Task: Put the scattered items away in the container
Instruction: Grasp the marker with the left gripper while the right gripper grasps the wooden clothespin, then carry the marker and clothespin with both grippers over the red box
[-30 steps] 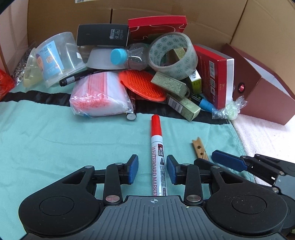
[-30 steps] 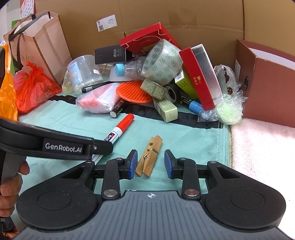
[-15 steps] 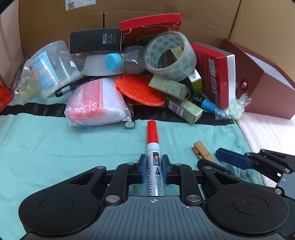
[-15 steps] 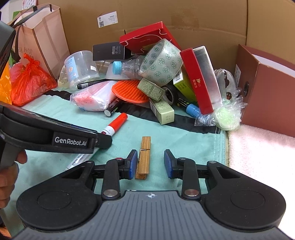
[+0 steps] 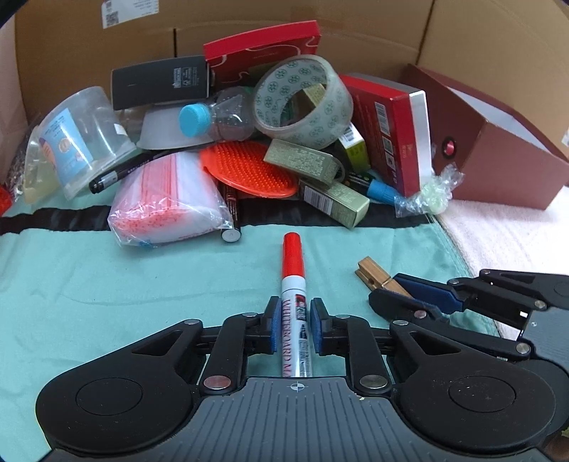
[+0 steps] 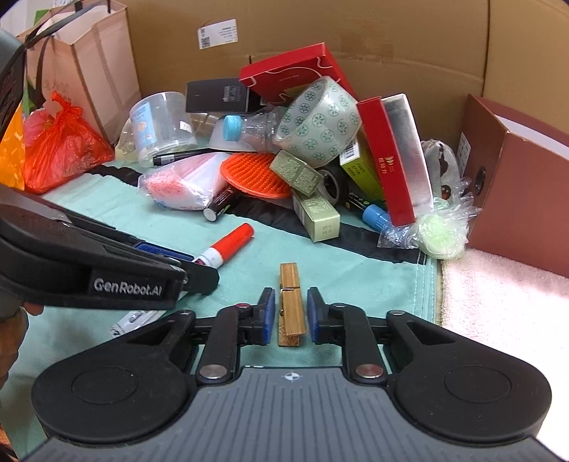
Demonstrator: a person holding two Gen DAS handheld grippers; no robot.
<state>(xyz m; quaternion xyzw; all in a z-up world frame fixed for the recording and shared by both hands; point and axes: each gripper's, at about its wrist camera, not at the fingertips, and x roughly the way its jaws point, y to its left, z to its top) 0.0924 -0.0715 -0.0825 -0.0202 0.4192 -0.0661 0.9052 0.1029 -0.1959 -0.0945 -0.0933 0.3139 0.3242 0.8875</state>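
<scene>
My left gripper [image 5: 292,327] is shut on a whiteboard marker [image 5: 292,273] with a red cap, which lies on the teal cloth [image 5: 106,284] and points away from me. To its right, my right gripper [image 6: 291,312] is shut on a wooden clothespin [image 6: 290,280] that lies flat on the same cloth. In the left wrist view the clothespin [image 5: 373,275] sticks out from the right gripper's fingers [image 5: 426,293]. The right wrist view shows the marker's red cap [image 6: 233,241] beyond the left gripper's fingers [image 6: 167,252]. An open maroon box [image 6: 515,199] stands at the far right.
A pile lies behind the cloth: tape roll [image 5: 302,99], red boxes [image 5: 387,124], bottle with a blue cap [image 5: 213,121], orange brush [image 5: 245,170], bag of zip bags [image 5: 167,202], plastic tub [image 5: 74,138]. Cardboard walls [image 5: 355,32] enclose the back. A pink towel [image 6: 498,302] lies right; bags [image 6: 60,149] stand left.
Both grippers closed: the left on the marker, the right on the clothespin. The clothespin turned from slanted to straight between the right fingers. Neither hand shifted place.
</scene>
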